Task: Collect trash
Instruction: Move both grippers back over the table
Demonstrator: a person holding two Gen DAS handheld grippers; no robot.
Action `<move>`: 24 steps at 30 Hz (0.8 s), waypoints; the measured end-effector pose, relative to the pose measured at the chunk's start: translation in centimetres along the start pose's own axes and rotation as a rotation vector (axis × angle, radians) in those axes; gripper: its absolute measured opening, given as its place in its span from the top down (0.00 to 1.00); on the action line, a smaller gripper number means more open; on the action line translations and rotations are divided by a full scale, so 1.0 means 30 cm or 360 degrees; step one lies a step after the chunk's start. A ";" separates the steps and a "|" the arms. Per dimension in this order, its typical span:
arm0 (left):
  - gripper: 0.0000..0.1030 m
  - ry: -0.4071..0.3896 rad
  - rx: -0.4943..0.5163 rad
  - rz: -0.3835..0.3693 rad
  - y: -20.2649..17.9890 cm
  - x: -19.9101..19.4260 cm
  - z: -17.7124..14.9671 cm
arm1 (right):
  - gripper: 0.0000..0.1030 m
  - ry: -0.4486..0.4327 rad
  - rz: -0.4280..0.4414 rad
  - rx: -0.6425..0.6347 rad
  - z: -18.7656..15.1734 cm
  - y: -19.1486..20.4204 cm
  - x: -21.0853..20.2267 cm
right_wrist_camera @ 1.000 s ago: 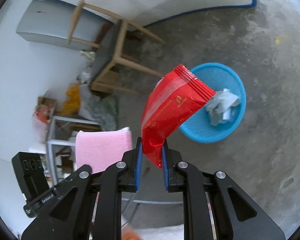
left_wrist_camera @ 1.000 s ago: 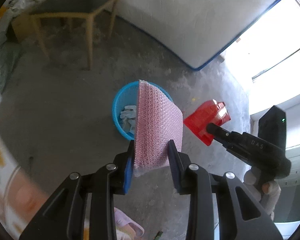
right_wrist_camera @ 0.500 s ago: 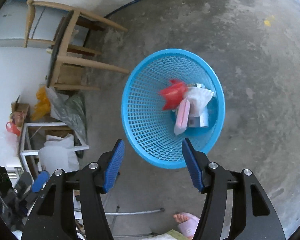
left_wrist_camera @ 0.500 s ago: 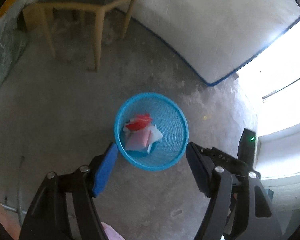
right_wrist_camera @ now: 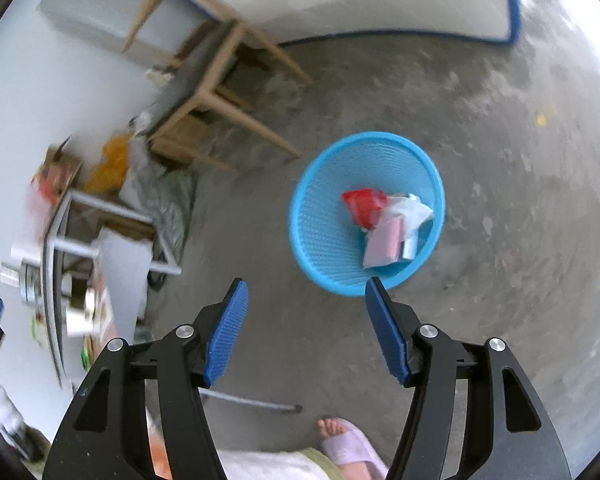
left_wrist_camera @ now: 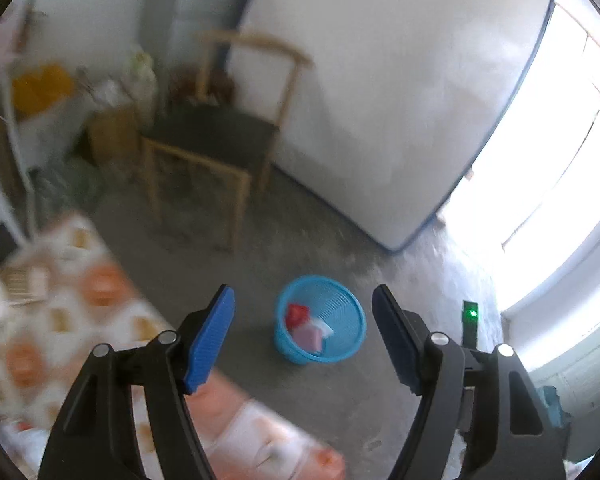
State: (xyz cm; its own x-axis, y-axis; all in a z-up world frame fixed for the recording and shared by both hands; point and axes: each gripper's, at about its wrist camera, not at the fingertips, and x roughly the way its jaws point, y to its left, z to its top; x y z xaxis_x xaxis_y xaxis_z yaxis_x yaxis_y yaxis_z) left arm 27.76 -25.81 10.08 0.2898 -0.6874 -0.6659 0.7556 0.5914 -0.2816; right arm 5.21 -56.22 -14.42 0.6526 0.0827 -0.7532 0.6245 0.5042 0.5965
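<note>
**Operator:** Left wrist view first. My left gripper (left_wrist_camera: 303, 336) has its jaws spread wide, and they have just been opening; nothing is between the blue pads (left_wrist_camera: 210, 340). Beyond them, on the grey concrete floor (left_wrist_camera: 380, 400), stands the blue basket (left_wrist_camera: 342, 322).

**Observer:** Where is the trash?

**Operator:** Inside the basket. I can see the red wrapper (left_wrist_camera: 297, 313) and beside it the pink bubble wrap (left_wrist_camera: 307, 337), both lying at the bottom. The picture is blurred, so I cannot tell finer detail there.

**Observer:** And the other side?

**Operator:** My right gripper (right_wrist_camera: 303, 322) is likewise parted and bare, its jaws having just been opening too. In that view the basket (right_wrist_camera: 324, 224) sits just beyond the right fingertip, with the red wrapper (right_wrist_camera: 363, 205) at the far side of the pile, the pink bubble wrap (right_wrist_camera: 384, 246) nearer, and some whitish paper (right_wrist_camera: 410, 210) to their right.

**Observer:** Anything else around?

**Operator:** A wooden chair (right_wrist_camera: 216, 88) stands farther off to the left, near a white mattress (left_wrist_camera: 380, 100) that leans on the wall. A foot in a lilac slipper (right_wrist_camera: 350, 446) shows at the near edge.
</note>
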 end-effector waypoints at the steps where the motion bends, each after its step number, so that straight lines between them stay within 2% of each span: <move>1: 0.30 -0.0068 -0.0011 0.0051 0.042 -0.109 -0.013 | 0.39 -0.0008 0.0017 -0.0060 -0.018 0.040 -0.030; 4: 0.27 -0.0229 -0.0087 0.0187 0.163 -0.368 -0.075 | 0.36 -0.0014 0.0095 -0.0194 -0.065 0.161 -0.100; 8: 0.26 -0.0433 -0.0279 0.0407 0.344 -0.728 -0.233 | 0.34 -0.0003 0.0227 -0.0371 -0.119 0.334 -0.155; 13: 0.25 -0.0547 -0.0505 0.0590 0.501 -0.984 -0.448 | 0.33 0.0108 0.0393 -0.0593 -0.202 0.590 -0.156; 18: 0.25 -0.0592 -0.0715 0.0665 0.653 -1.072 -0.660 | 0.31 0.0249 0.0522 -0.0796 -0.305 0.828 -0.118; 24: 0.25 -0.0560 -0.0864 0.0673 0.819 -1.046 -0.801 | 0.31 0.0446 0.0606 -0.0959 -0.448 1.061 -0.027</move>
State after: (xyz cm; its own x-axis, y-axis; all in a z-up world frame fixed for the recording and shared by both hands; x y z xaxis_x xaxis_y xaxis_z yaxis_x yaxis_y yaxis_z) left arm 23.12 20.43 7.45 0.7281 -0.3969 -0.5589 0.1716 0.8949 -0.4120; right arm 18.80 -28.68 1.44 0.5926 0.5190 -0.6160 -0.0160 0.7722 0.6352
